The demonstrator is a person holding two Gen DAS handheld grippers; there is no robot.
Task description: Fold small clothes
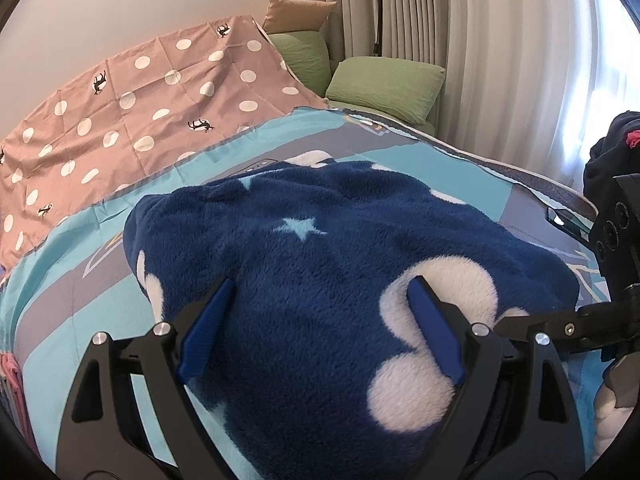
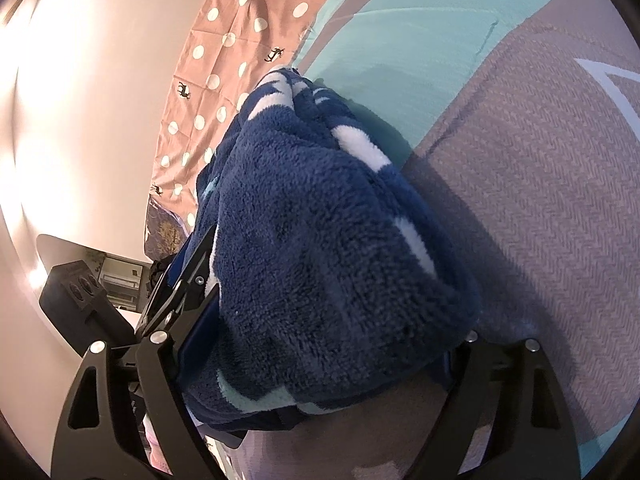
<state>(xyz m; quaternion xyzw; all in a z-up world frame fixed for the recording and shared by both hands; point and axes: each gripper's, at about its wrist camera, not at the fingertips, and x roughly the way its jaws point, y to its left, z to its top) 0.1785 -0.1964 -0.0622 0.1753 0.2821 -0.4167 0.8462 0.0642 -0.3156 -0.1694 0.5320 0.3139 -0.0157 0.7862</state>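
**Fleece between both sets of jaws, no grip yet**

Fleece, navy blue and thick-piled with white blobs and a pale star (image 1: 320, 264), lies bundled on the turquoise-and-grey quilt (image 1: 72, 264) of the bed, directly ahead of you. Your left gripper (image 1: 320, 300) hangs just above its near part with the blue fingers (image 1: 208, 328) spread wide, one on either side of the pile; neither pad appears to press into it. Your right gripper (image 2: 320, 344) has the garment's rounded, folded end filling the gap between its fingers, jaws standing wide; the right finger is hidden under the fleece, so you cannot be sure of contact there.

The bundle's long axis seems to run away from the right gripper toward the brown polka-dot sheet (image 1: 132, 96), and crosswise in front of the left one. The right gripper looks the nearer to an end, so it is probably the one to take hold first, while the left pins or lifts the middle.

Green pillows (image 1: 384, 84) sit at the far corner, well apart.
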